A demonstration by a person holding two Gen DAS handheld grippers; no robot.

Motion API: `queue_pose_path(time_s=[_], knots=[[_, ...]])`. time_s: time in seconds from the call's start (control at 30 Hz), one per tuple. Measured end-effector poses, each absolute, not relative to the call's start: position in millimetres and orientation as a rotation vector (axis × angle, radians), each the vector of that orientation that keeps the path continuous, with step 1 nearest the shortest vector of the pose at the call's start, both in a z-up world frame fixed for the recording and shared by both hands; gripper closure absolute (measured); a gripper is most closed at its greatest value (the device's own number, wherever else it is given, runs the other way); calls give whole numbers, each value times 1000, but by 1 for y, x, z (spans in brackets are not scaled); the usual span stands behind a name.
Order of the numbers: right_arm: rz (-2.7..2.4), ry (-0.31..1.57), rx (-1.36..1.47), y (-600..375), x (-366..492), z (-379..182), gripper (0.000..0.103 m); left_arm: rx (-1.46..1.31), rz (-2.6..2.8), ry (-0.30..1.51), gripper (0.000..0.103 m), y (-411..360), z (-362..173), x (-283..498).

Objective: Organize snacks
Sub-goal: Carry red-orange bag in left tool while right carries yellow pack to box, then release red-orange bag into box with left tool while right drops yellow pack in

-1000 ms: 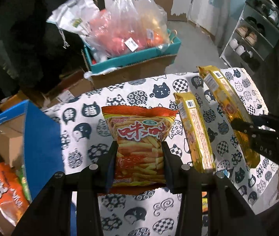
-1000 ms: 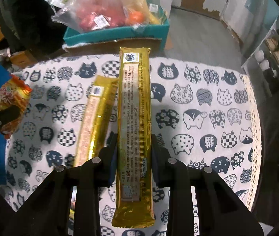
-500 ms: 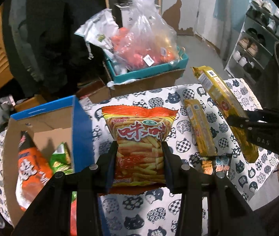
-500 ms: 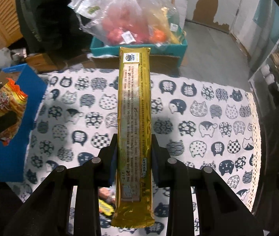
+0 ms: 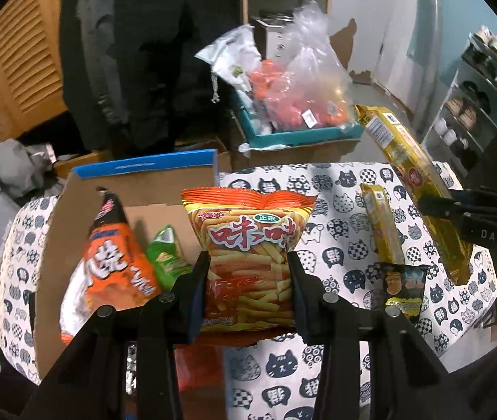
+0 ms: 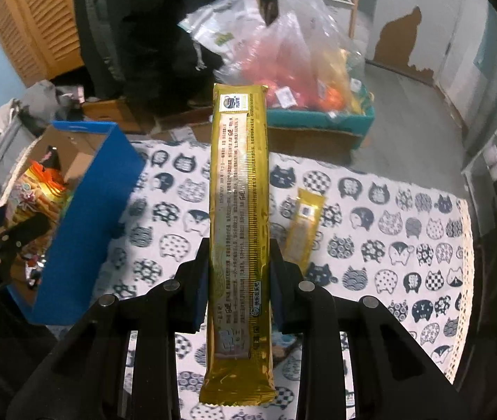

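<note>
My left gripper (image 5: pixel 248 273) is shut on an orange-red bag of fry-shaped chips (image 5: pixel 248 245), held in the air at the right edge of the open blue cardboard box (image 5: pixel 143 168). An orange bag (image 5: pixel 115 266) and a green bag (image 5: pixel 168 255) stand in the box. My right gripper (image 6: pixel 239 273) is shut on a long gold biscuit pack (image 6: pixel 239 210), held above the cat-print tablecloth (image 6: pixel 388 217); the pack also shows in the left wrist view (image 5: pixel 409 164). A second gold pack (image 6: pixel 302 231) and a small black snack packet (image 5: pixel 404 287) lie on the cloth.
Behind the table stands a teal box (image 6: pixel 318 119) with clear plastic bags of red and orange items (image 6: pixel 297 59). A person in dark clothes (image 5: pixel 143 52) stands behind. A shelf unit (image 5: pixel 472 105) is at the right. Grey cloth (image 5: pixel 10 168) lies left of the box.
Both grippers have lifted and drawn back with their snacks. The left gripper moved left, so the blue box and its bags now lie under and beside the chips bag.
</note>
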State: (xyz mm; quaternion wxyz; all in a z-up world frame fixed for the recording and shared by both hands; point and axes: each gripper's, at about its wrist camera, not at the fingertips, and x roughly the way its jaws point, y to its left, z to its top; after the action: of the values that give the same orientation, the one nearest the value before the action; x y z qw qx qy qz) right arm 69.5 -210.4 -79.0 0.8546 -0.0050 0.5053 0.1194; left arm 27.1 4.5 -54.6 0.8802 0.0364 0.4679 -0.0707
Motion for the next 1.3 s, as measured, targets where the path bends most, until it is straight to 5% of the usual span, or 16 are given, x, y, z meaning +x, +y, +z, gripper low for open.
queue_pose_path(time_s=[1.3], knots=[[518, 1088, -99, -10, 85, -63, 76, -132, 131, 1017, 61, 184, -78, 9]])
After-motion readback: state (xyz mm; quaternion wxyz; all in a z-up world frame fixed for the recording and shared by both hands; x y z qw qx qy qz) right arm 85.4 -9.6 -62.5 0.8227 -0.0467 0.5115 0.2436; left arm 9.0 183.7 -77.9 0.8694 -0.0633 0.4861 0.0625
